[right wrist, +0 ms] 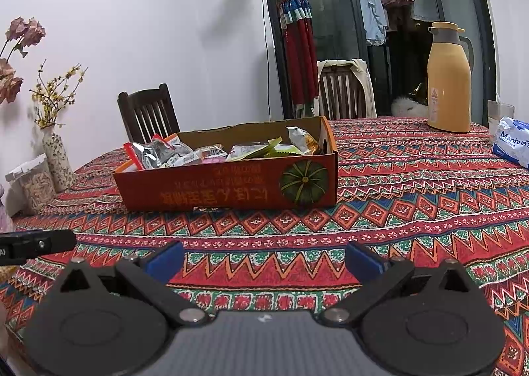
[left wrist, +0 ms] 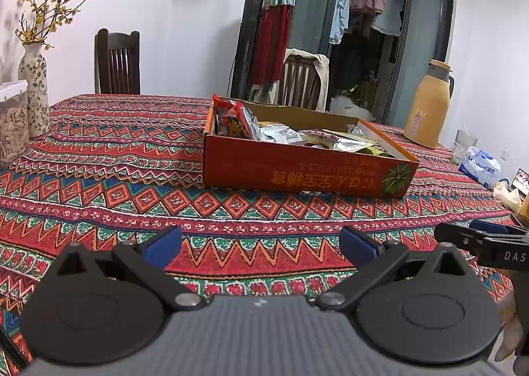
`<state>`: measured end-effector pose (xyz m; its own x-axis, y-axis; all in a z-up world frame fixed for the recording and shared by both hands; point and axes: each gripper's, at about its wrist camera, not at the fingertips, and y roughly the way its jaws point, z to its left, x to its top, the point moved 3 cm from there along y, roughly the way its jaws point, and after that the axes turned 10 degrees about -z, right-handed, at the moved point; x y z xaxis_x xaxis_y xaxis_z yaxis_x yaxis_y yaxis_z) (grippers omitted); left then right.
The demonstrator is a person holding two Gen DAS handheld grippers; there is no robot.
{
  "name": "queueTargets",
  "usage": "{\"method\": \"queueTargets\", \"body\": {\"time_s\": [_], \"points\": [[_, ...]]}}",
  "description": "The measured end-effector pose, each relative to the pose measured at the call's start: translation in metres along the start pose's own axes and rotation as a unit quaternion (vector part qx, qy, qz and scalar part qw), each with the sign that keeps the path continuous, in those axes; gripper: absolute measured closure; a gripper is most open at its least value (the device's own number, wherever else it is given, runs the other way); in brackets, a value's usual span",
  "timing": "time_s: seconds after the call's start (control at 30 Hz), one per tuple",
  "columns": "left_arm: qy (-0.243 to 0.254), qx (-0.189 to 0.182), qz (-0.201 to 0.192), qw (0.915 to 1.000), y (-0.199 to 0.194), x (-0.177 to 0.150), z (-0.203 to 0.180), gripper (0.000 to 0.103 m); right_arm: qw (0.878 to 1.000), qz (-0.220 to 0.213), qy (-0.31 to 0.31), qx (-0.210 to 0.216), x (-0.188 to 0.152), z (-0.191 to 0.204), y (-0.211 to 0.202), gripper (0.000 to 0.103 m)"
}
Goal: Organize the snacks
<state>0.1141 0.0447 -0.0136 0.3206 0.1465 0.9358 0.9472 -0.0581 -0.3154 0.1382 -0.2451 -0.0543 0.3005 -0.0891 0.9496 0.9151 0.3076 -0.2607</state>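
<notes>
An orange cardboard box (left wrist: 297, 174) with a pumpkin picture stands on the patterned tablecloth (left wrist: 115, 177); it also shows in the right wrist view (right wrist: 224, 187). Several snack packets (left wrist: 264, 131) lie inside it, seen too in the right wrist view (right wrist: 211, 151). My left gripper (left wrist: 261, 243) is open and empty, above the cloth in front of the box. My right gripper (right wrist: 263, 260) is open and empty, also short of the box. Each gripper's tip shows at the edge of the other's view: the right one (left wrist: 476, 237) and the left one (right wrist: 36, 243).
A yellow thermos (right wrist: 449, 78) and a white tissue pack (right wrist: 512, 141) stand at the right. A flowered vase (right wrist: 58, 157) and a clear container of seeds (right wrist: 33, 184) stand at the left. Wooden chairs (right wrist: 148, 114) are behind the table.
</notes>
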Motion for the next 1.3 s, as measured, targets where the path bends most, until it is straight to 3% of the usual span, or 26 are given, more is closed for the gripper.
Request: {"method": "queueTargets", "body": {"time_s": [1.3], "points": [[0.001, -0.003, -0.002, 1.0, -0.0029, -0.002, -0.0021, 0.0, 1.0, 0.0, 0.0, 0.0, 0.0002, 0.0005, -0.0004, 0.0]]}}
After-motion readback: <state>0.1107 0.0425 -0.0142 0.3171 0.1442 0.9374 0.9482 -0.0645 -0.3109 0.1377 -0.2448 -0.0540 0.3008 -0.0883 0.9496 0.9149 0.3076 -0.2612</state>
